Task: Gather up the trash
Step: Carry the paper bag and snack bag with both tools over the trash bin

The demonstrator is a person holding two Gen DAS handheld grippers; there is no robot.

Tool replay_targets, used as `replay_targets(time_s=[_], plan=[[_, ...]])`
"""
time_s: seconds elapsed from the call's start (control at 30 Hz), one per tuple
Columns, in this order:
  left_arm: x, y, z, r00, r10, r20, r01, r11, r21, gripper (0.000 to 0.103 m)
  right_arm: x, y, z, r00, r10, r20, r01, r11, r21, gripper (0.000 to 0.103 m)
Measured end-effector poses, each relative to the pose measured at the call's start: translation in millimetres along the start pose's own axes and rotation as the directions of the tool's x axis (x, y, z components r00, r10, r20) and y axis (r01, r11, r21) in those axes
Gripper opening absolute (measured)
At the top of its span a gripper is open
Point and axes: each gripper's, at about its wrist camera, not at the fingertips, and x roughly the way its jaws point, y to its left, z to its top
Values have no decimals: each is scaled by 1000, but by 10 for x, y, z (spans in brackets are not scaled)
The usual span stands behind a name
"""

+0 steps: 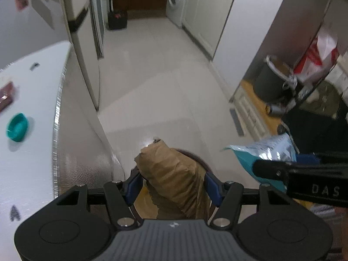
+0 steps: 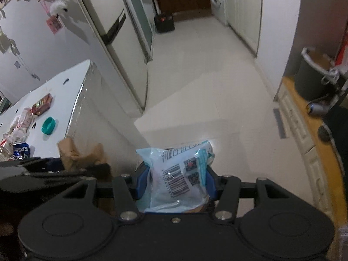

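Note:
My left gripper (image 1: 173, 180) is shut on a crumpled brown paper bag (image 1: 174, 169), which stands up between the blue pads. Under the bag curves the dark rim of a round container (image 1: 201, 159); most of it is hidden. My right gripper (image 2: 176, 178) is shut on a light-blue plastic packet (image 2: 180, 174) with a barcode on it. In the left wrist view the same packet (image 1: 267, 152) shows at the right, close beside the bag. In the right wrist view the brown paper bag (image 2: 80, 154) is at the left.
A white table (image 2: 65, 87) at the left carries a teal bowl (image 2: 49, 125), a red box (image 2: 42, 104), a Pepsi can (image 2: 20, 151) and plastic wrappers (image 2: 21, 121). A fridge (image 2: 121, 54) stands behind it. A wooden counter (image 2: 302, 100) with a dark pot (image 2: 308, 78) is at the right. Pale floor tiles (image 2: 195, 76) lie ahead.

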Motion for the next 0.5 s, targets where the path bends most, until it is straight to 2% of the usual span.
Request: replay_targets(time_s=[0.3,0.5], plan=[[669,154,2,994,16,-105,-15,1000,11,63,823,-32,61,993,29,-117,-26,999,27,54],[956,214,-8,988,15,-152,-16,1000,-7,63,1232,-110,36,984,11,-180,-5,999,38,54]])
